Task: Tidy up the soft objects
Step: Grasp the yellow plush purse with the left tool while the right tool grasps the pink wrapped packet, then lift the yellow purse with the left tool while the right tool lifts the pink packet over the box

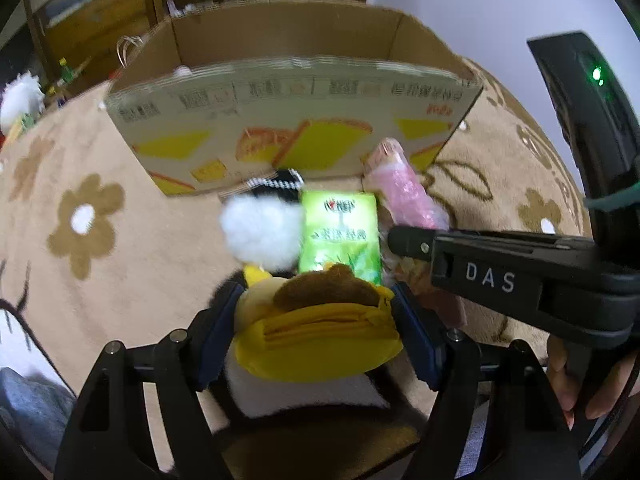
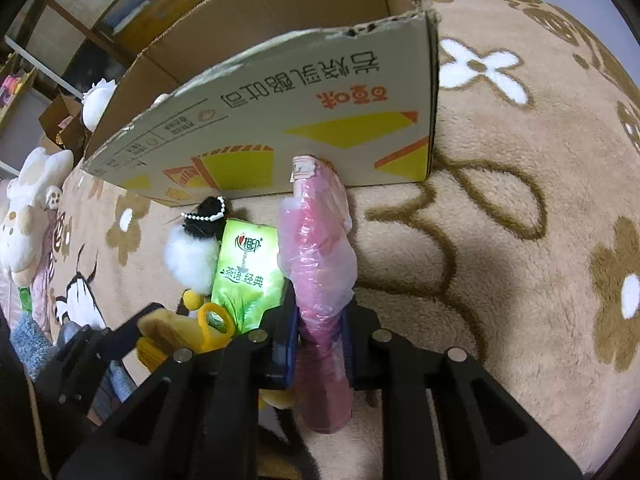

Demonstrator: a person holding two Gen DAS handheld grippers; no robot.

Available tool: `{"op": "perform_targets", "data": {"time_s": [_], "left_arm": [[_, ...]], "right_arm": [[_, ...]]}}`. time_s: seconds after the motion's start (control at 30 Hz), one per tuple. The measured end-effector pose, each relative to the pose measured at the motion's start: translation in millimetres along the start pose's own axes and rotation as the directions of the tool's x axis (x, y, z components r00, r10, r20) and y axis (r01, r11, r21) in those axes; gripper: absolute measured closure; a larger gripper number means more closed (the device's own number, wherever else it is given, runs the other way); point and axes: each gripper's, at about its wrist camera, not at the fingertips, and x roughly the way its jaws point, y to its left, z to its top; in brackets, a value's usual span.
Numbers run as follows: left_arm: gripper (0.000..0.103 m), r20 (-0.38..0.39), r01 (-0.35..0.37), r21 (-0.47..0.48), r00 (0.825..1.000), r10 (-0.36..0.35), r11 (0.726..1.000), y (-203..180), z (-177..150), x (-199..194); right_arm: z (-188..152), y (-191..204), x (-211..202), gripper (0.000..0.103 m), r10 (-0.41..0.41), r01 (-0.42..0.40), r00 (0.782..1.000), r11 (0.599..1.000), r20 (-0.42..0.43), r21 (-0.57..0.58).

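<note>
A: Right gripper point(image 2: 320, 344)?

B: Clamped on the pink plastic-wrapped roll point(image 2: 320, 264), which reaches ahead to the cardboard box point(image 2: 280, 100).

A: Left gripper point(image 1: 316, 332)?

B: Pads astride the yellow plush toy point(image 1: 320, 336); contact unclear. Ahead lie a green tissue pack point(image 1: 340, 236) and white pom-pom point(image 1: 260, 228), before the box.

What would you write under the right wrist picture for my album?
The right claw pinches a pink plastic-wrapped bundle beside a green tissue pack, in front of a cardboard box on a flowery rug.
</note>
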Motion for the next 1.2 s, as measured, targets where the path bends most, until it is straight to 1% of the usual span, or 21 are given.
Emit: {"op": "perform_targets", "data": {"time_s": [0.1,0.17,0.27,0.37,0.43,0.5,0.57,0.67,0.8,0.87,0.9,1.03,1.13,1.2], "left_arm": [[0.029,0.047,-0.036,0.003,0.998,0.036,0.999,3,2,-11],[0.029,0.063,-0.031,-0.007,0.998,0.031,0.999,6,4,-17],[0.029,0.098,-0.043,-0.025,0.994,0.045,0.999,13,7,-29],[0.029,0.139,-0.058,-0.036,0.988,0.062,0.998,16,12,-40],[0.029,0.172,-0.068,-0.04,0.982,0.074,0.997,22,15,-52],[0.029,0.208,-0.084,-0.039,0.974,0.09,0.996,25,18,-61],[0.029,0.249,-0.101,-0.04,0.962,0.108,0.994,28,21,-72],[0.029,0.313,-0.122,-0.04,0.941,0.128,0.992,32,26,-89],[0.029,0.388,-0.149,-0.03,0.909,0.149,0.988,34,31,-110],[0.029,0.42,-0.158,-0.029,0.894,0.156,0.987,36,36,-118],[0.029,0.439,-0.163,-0.029,0.885,0.159,0.986,37,39,-123],[0.029,0.492,-0.19,-0.008,0.854,0.169,0.982,37,51,-134],[0.029,0.51,-0.186,0.006,0.845,0.157,0.983,36,61,-136],[0.029,0.522,-0.191,0.015,0.839,0.155,0.981,35,68,-136]], "right_arm": [[-1,-1,-10,0.085,-0.002,0.003,1.0,1.0,0.023,-0.009],[-3,-1,-21,0.085,0.005,-0.005,0.999,1.0,0.049,-0.013],[-6,1,-34,0.085,0.005,-0.003,0.997,1.0,0.082,-0.025],[-9,1,-55,0.085,0.014,-0.01,0.991,0.999,0.132,-0.033],[-10,3,-70,0.085,0.021,-0.015,0.983,0.999,0.18,-0.038],[-13,4,-87,0.085,0.031,-0.018,0.971,0.998,0.236,-0.053],[-16,7,-100,0.085,0.015,0.005,0.96,0.998,0.281,-0.07],[-21,15,-122,0.086,-0.019,0.061,0.926,0.993,0.378,-0.1],[-23,27,-141,0.086,0.002,0.057,0.891,0.992,0.454,-0.116],[-24,32,-147,0.086,0.011,0.055,0.875,0.991,0.485,-0.122],[-24,33,-152,0.086,0.019,0.053,0.863,0.991,0.505,-0.126],[-20,42,-162,0.086,0.038,0.044,0.833,0.99,0.552,-0.133],[-15,44,-165,0.086,0.046,0.038,0.816,0.99,0.577,-0.134],[-11,44,-167,0.086,0.051,0.033,0.811,0.991,0.583,-0.132]]}}
